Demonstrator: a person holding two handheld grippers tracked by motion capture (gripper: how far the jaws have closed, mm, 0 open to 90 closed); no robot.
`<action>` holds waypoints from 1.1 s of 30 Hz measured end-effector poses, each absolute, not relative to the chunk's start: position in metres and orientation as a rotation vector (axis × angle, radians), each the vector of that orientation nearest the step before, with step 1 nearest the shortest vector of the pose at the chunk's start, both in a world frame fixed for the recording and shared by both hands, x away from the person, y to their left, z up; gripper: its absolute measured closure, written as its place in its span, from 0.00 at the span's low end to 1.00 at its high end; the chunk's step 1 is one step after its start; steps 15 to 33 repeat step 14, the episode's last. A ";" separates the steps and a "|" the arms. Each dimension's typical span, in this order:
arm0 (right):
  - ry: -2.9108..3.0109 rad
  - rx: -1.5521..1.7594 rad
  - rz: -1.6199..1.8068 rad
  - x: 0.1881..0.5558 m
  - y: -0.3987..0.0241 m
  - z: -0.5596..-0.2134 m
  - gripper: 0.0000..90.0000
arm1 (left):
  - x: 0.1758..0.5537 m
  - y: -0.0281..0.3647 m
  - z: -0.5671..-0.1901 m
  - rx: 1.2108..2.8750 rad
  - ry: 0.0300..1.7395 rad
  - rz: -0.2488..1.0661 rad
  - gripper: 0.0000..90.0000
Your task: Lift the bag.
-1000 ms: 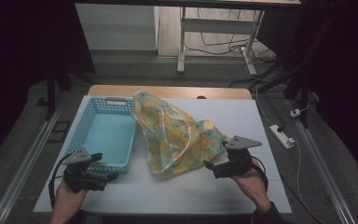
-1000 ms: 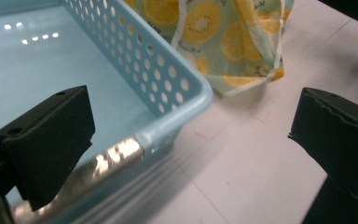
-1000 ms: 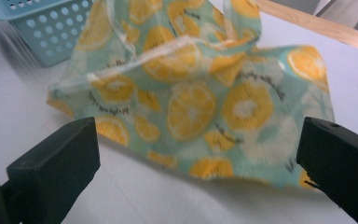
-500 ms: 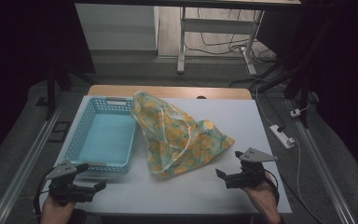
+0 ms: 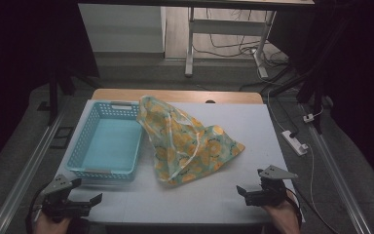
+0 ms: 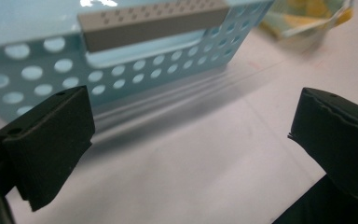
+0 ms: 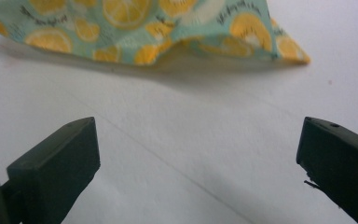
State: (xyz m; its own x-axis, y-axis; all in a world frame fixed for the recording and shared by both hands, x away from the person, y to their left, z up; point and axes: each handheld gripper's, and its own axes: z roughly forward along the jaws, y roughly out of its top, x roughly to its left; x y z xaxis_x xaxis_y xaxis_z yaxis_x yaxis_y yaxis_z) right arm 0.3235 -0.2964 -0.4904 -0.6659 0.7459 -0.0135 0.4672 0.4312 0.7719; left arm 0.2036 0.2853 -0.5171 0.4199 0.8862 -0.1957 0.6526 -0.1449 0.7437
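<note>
Our left gripper (image 5: 96, 199) and right gripper (image 5: 241, 190) wait wide open with nothing in them, low at the near edge of the desk (image 5: 253, 126). The lemon cloth (image 5: 187, 146) lies crumpled mid-desk, one end draped over the blue basket (image 5: 90, 141), maybe ready to go in.

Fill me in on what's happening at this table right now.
A person holds a gripper in each hand at the near edge of the white table. Both are open and hold nothing. The left gripper points at the near wall of the light blue basket; the right gripper faces the lemon-print cloth, which lies crumpled beside the basket, one edge propped against its rim. Neither gripper touches the cloth or the basket.
</note>
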 end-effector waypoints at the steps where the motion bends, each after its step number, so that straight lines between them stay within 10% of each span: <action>1: 2.341 1.048 1.088 0.323 -0.298 -0.492 0.00 | 0.203 0.285 -0.518 1.888 1.318 0.367 0.00; 33: 2.387 1.152 1.015 0.318 -0.309 -0.503 0.00 | 0.202 0.286 -0.521 1.925 1.350 0.331 0.00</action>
